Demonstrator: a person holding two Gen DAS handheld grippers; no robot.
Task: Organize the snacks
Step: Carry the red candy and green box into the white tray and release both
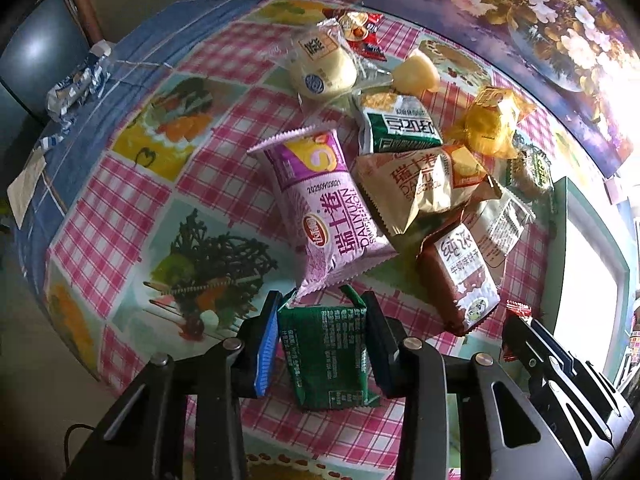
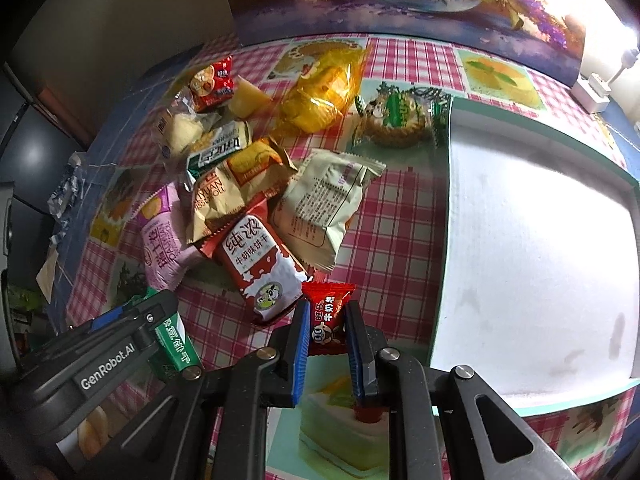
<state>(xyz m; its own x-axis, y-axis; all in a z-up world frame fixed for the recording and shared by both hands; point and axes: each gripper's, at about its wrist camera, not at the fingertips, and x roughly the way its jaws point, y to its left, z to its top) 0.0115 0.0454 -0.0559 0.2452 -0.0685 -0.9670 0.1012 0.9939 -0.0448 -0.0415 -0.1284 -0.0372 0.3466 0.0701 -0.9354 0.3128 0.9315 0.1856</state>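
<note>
My left gripper [image 1: 322, 304] is shut on a dark green snack packet [image 1: 326, 356], held above the table; it also shows in the right wrist view [image 2: 176, 346]. My right gripper [image 2: 327, 308] is shut on a small red candy packet [image 2: 328, 318], whose tip shows in the left wrist view [image 1: 518, 310]. A pile of snacks lies on the checked tablecloth: a purple Swiss roll pack [image 1: 324, 208], a gold Swiss roll pack [image 1: 416, 184], a brown-red milk biscuit pack [image 2: 256, 264], a beige pack [image 2: 324, 204] and a yellow wrapped cake [image 2: 320, 96].
A white tray with a teal rim [image 2: 448, 184] sits on the table's right side. A flower painting [image 2: 400, 0] leans at the back. A crumpled blue-white wrapper [image 1: 76, 84] lies at the far left edge. A white charger [image 2: 592, 92] sits at the back right.
</note>
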